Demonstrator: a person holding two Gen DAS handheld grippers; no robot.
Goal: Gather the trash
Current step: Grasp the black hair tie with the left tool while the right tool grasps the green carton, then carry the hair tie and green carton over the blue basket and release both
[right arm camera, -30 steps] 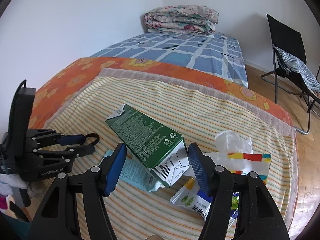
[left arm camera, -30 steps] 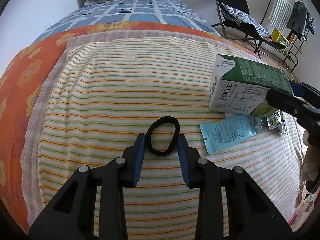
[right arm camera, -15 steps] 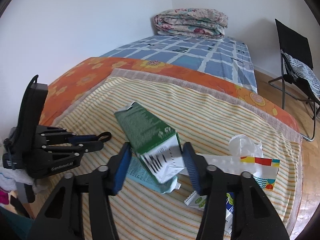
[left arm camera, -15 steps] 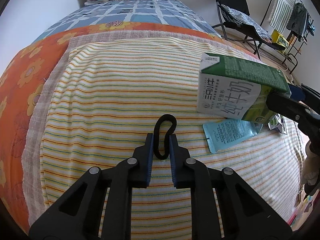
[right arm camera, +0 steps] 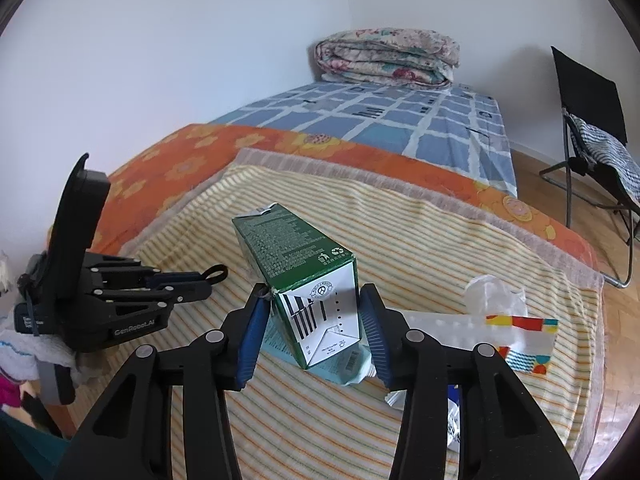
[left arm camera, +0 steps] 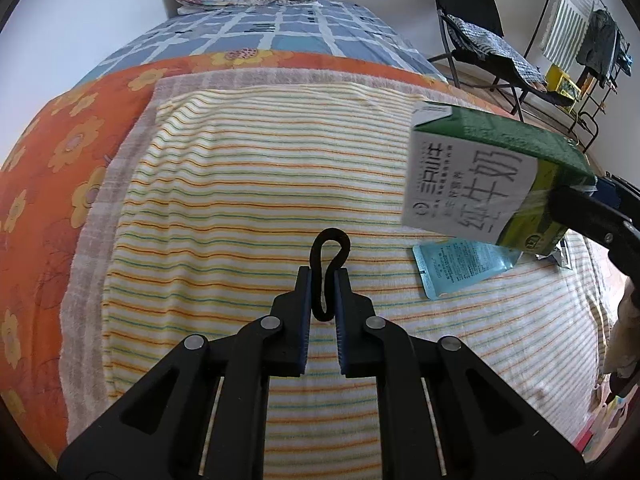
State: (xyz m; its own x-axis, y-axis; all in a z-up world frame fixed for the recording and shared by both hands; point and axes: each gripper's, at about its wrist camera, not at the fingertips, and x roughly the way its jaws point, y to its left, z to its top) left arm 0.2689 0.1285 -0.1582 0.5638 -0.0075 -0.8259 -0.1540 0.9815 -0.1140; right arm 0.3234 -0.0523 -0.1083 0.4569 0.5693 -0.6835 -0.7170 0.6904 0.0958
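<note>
My left gripper (left arm camera: 322,276) is shut on a black hair tie (left arm camera: 329,256), squeezed into a narrow loop, just above the striped towel (left arm camera: 240,184) on the bed. It also shows in the right wrist view (right arm camera: 200,278). My right gripper (right arm camera: 314,308) is shut on a green and white milk carton (right arm camera: 304,276) and holds it lifted off the towel. The carton (left arm camera: 476,176) hangs at the right of the left wrist view. A light blue sachet (left arm camera: 460,268) lies on the towel under the carton.
More wrappers lie at the towel's right end: a crumpled clear plastic piece (right arm camera: 494,290), a white bag with coloured print (right arm camera: 520,336) and small packets (right arm camera: 452,420). A folded quilt (right arm camera: 386,56) sits at the bed's far end. A black folding chair (right arm camera: 592,128) stands on the floor right.
My left gripper shut on the hair tie and squeezed it flat. My right gripper shut on the milk carton and lifted it off the towel.
</note>
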